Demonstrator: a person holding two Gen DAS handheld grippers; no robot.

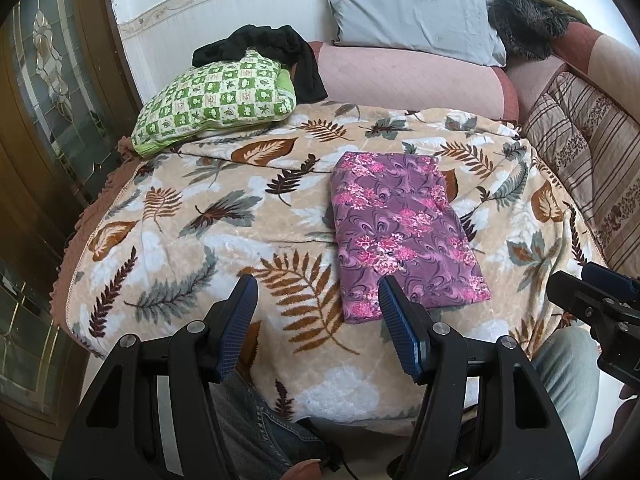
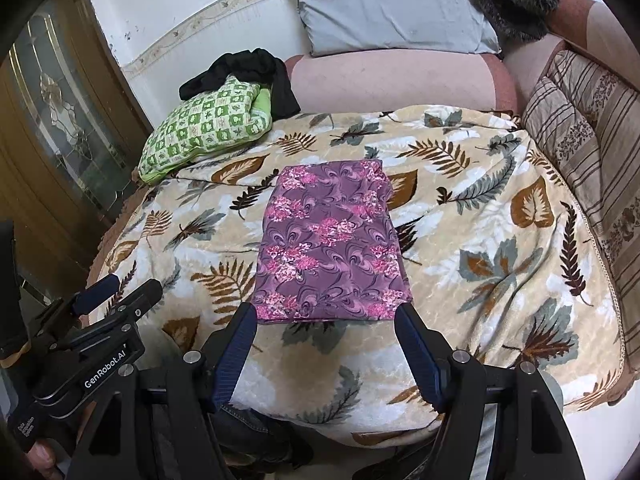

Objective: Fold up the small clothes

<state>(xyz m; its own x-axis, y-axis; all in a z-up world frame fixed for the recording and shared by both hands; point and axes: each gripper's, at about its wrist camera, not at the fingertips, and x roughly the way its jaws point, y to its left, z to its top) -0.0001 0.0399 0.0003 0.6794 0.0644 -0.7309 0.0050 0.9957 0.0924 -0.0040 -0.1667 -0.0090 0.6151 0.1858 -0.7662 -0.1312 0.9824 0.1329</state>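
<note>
A purple garment with pink flowers (image 1: 400,232) lies folded into a flat rectangle on the leaf-print blanket (image 1: 224,208); it also shows in the right wrist view (image 2: 332,248). My left gripper (image 1: 316,284) is open and empty, held above the blanket's near edge, with its right finger over the garment's near left corner. My right gripper (image 2: 326,312) is open and empty, its fingertips flanking the garment's near edge from above. The left gripper also shows at the left of the right wrist view (image 2: 120,288).
A green checked pillow (image 1: 212,100) with a black garment (image 1: 276,52) draped behind it lies at the back left. A grey pillow (image 1: 412,8) and a dark fur item (image 1: 524,20) sit on the pink sofa back. Striped cushions (image 1: 592,152) line the right side. My knees are below.
</note>
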